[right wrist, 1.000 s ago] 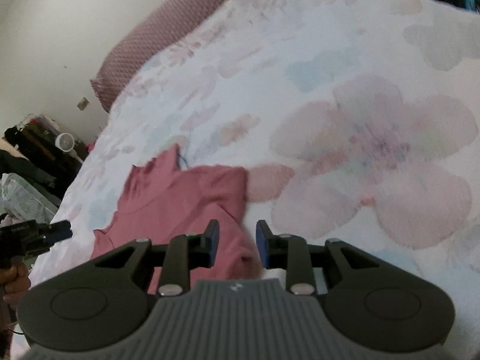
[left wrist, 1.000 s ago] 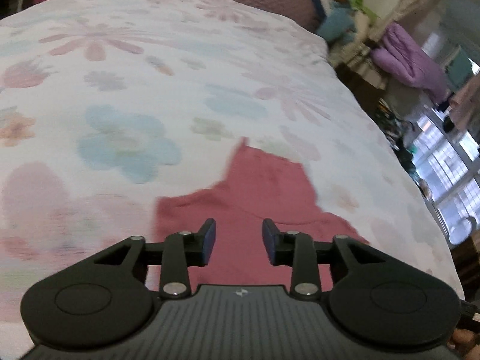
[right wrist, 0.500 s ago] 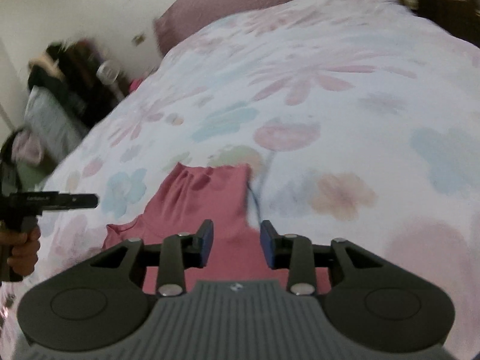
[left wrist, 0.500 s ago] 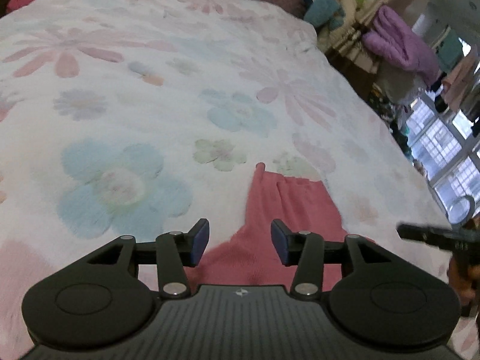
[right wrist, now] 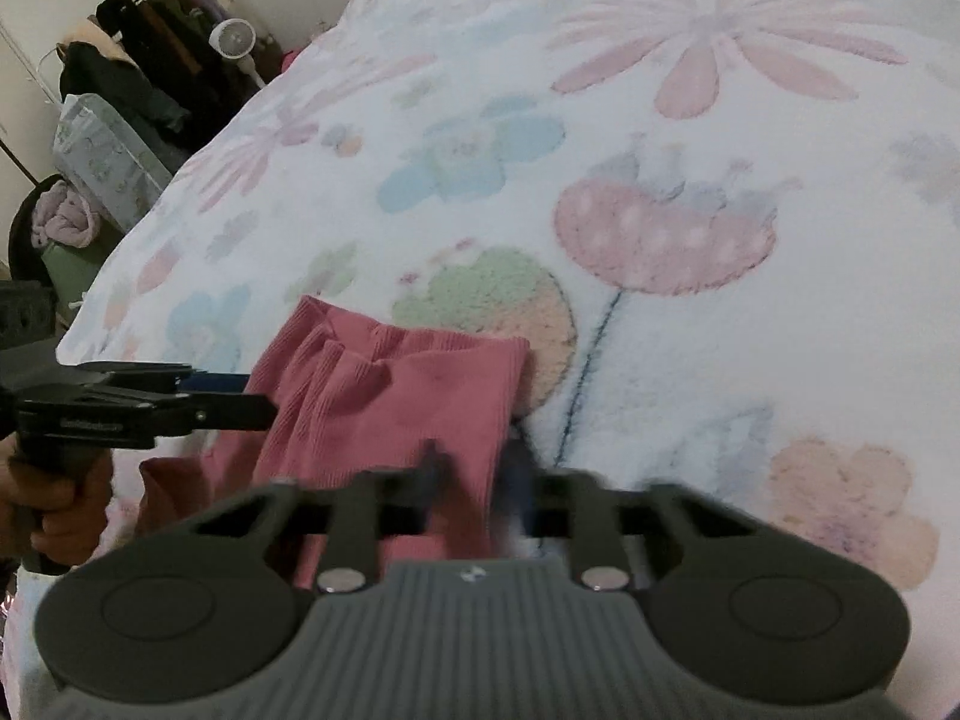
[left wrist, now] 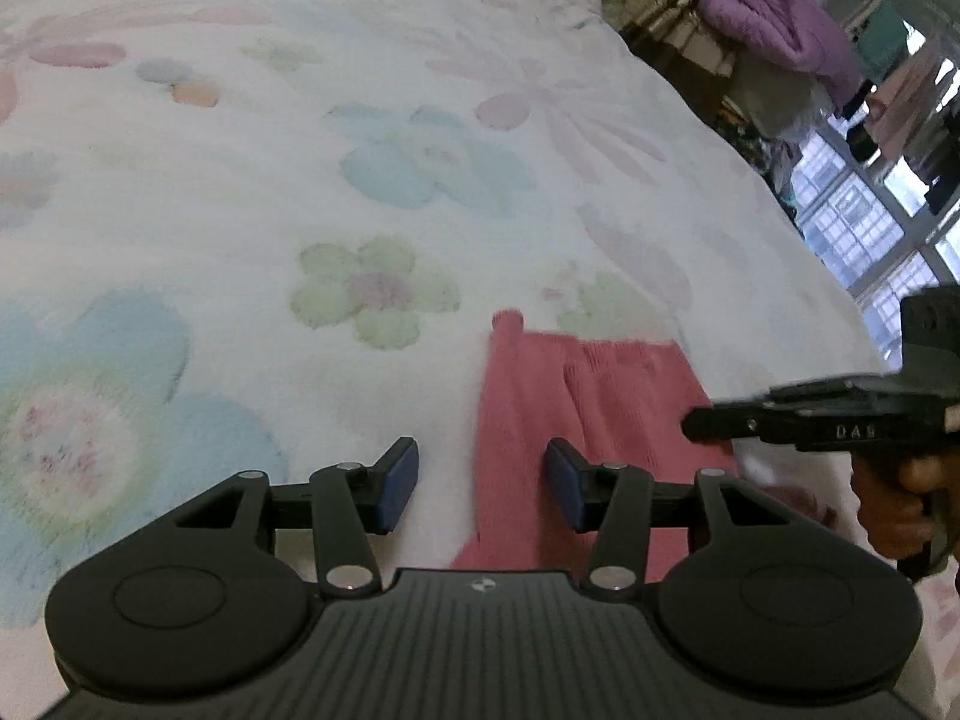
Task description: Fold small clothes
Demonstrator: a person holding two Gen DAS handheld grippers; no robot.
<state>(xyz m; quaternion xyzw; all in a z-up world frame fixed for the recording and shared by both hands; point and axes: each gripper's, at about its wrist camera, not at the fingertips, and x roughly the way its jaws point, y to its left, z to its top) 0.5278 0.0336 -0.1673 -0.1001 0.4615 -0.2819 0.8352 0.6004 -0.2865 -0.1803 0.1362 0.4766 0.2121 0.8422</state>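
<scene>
Floral bedspread [left wrist: 372,138] filling both frames, pink garment [left wrist: 540,396] lower centre, left hand-held gripper [left wrist: 477,480] closing, pads off its edge, right hand-held gripper [right wrist: 471,480] blurred, clamped on garment, clothes rack [right wrist: 162,30] upper left.

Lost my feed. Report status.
Left gripper closing, fingers astride the pink garment's edge. Right gripper blurred, at its other edge. Nothing in the way on the blanket.
</scene>
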